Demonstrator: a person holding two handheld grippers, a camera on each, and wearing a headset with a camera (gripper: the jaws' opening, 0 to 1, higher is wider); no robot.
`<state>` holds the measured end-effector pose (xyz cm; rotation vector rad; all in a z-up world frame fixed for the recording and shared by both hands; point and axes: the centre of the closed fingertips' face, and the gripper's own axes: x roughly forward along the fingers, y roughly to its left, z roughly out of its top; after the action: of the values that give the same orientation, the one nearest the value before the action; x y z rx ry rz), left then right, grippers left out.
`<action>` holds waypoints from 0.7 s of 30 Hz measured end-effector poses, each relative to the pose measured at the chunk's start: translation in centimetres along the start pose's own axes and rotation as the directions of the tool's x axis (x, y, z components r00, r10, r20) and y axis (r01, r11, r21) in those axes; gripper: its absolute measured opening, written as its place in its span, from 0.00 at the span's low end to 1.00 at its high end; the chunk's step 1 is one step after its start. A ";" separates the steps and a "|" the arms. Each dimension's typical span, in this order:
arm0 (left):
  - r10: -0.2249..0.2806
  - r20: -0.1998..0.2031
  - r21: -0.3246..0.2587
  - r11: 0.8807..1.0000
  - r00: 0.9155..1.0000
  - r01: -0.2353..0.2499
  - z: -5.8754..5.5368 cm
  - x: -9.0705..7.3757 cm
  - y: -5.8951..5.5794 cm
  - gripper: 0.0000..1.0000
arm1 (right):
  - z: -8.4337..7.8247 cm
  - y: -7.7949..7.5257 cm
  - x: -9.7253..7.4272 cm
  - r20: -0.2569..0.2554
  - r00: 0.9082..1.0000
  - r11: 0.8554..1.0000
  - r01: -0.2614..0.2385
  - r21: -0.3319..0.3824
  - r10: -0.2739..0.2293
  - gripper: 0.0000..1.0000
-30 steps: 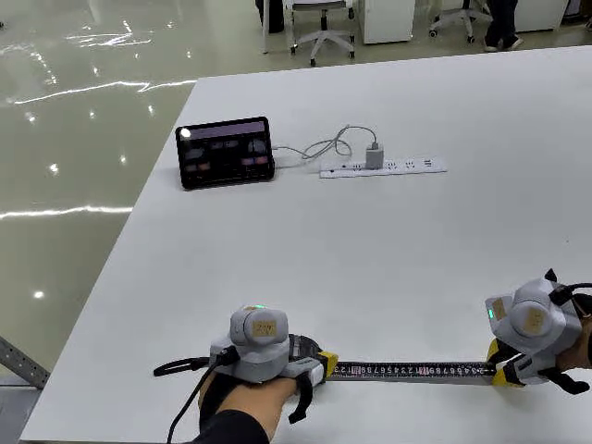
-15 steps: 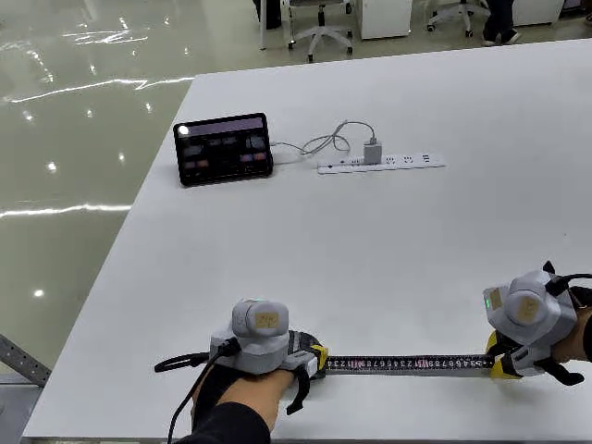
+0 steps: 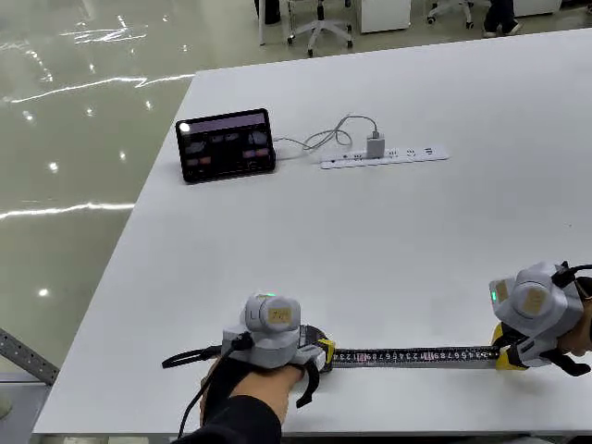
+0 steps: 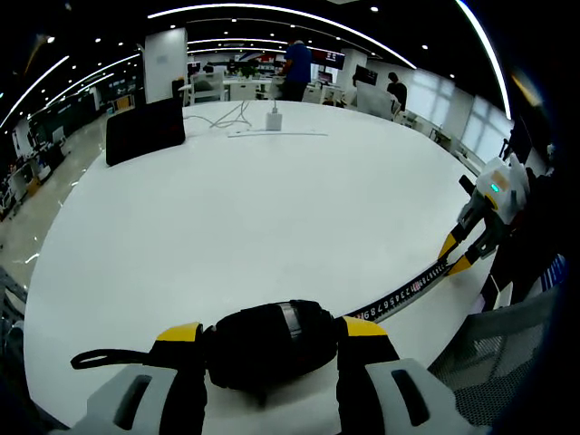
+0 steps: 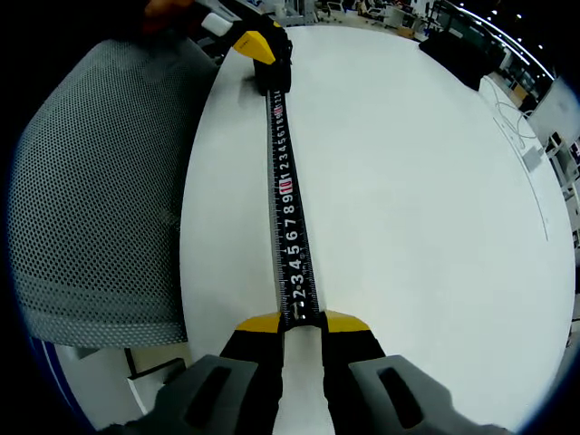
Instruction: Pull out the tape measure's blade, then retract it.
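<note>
Table [image 3: 370, 240]: white, wide, with the work at its near edge.

Blade [image 3: 412, 355]: drawn out and lying flat along that edge, spanning the gap between the two grippers. I judge the pull-out step done or nearly so, with retraction next. That calls for walking the blade end back toward the case, or releasing it to the spring. Either way the case must be held firm and the blade kept straight, or it may whip or kink.

Case [image 4: 265, 344]: black, resting on the table, clamped between the yellow-tipped jaws of the left gripper [image 4: 272, 331].

Right gripper [image 5: 301, 321]: well apart to the right, jaws pinched on the blade's end — numerals run away from it toward the case.
</note>
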<state>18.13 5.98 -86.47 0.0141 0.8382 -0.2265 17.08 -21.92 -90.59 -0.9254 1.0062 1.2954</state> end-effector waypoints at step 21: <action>-0.006 0.008 -0.010 1.000 1.000 0.006 0.0 0.0 0.0 0.53 | 0.6 0.1 0.1 0.029 1.000 1.000 0.011 0.016 -0.011 0.11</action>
<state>18.16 6.02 -86.44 0.0012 0.8315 -0.2278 17.04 -21.28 -90.53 -0.8964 0.9864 1.2861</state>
